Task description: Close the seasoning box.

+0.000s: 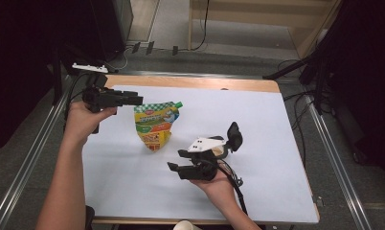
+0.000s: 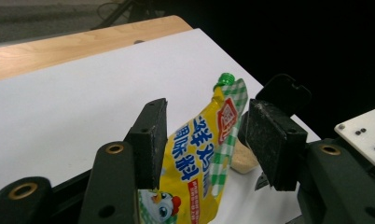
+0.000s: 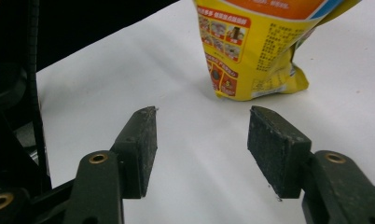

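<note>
A yellow seasoning pouch [image 1: 154,125] with a green checked top and a green screw cap stands upright on the white sheet [image 1: 257,120]. My left gripper [image 1: 137,99] hovers at the pouch's upper left corner, jaws pointing right. In the left gripper view the pouch [image 2: 199,154] shows in the gap of the left gripper [image 2: 209,121], behind the open pads, with no pad pressing on it. My right gripper [image 1: 175,160] is held low to the pouch's lower right, open and empty. In the right gripper view the pouch's base [image 3: 255,56] stands beyond the right gripper [image 3: 202,126].
The white sheet covers a wooden table [image 1: 190,82] with metal rails [image 1: 32,153] along both sides. A pale cup rim [image 1: 187,225] shows at the near edge. A white strip [image 1: 89,67] lies off the back left corner. Cables run on the floor behind.
</note>
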{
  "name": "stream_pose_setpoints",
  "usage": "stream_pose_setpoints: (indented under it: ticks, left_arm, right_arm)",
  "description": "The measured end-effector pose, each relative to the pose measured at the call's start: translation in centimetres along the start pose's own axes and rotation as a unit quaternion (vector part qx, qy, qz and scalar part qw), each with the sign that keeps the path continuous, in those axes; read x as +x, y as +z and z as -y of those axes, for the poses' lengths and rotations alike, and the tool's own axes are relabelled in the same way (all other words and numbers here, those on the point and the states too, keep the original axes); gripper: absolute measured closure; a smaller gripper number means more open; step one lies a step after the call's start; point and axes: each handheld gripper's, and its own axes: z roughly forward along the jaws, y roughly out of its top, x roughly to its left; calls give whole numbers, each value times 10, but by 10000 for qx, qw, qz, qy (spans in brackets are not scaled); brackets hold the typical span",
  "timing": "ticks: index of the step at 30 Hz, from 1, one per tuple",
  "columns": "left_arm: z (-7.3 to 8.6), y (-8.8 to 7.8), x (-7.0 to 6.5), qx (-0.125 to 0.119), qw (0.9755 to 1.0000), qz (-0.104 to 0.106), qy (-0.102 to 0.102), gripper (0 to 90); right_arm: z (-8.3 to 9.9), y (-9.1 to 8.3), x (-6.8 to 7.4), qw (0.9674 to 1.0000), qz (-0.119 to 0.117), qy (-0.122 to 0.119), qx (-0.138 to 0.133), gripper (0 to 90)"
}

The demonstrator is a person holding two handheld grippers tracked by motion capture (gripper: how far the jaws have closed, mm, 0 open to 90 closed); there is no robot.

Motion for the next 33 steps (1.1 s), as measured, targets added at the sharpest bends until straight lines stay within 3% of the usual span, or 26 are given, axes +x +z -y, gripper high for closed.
stream_pose_setpoints:
  ticks: [6,10,25,33]
  left_arm:
    - [3,-7,4,-70,9997,-206,59,481]
    - [7,-8,12,-75,9996,-286,-40,477]
    - [25,-1,32,99,9981,-589,-144,477]
    - [32,4,39,196,9979,-539,-285,462]
  right_arm:
    - [-2,-11,-6,10000,89,29,-14,461]
    - [-3,-23,-10,9999,156,21,-11,475]
    - [-13,-61,-34,9992,351,149,-129,517]
    - [-18,-75,-47,9985,482,192,-148,550]
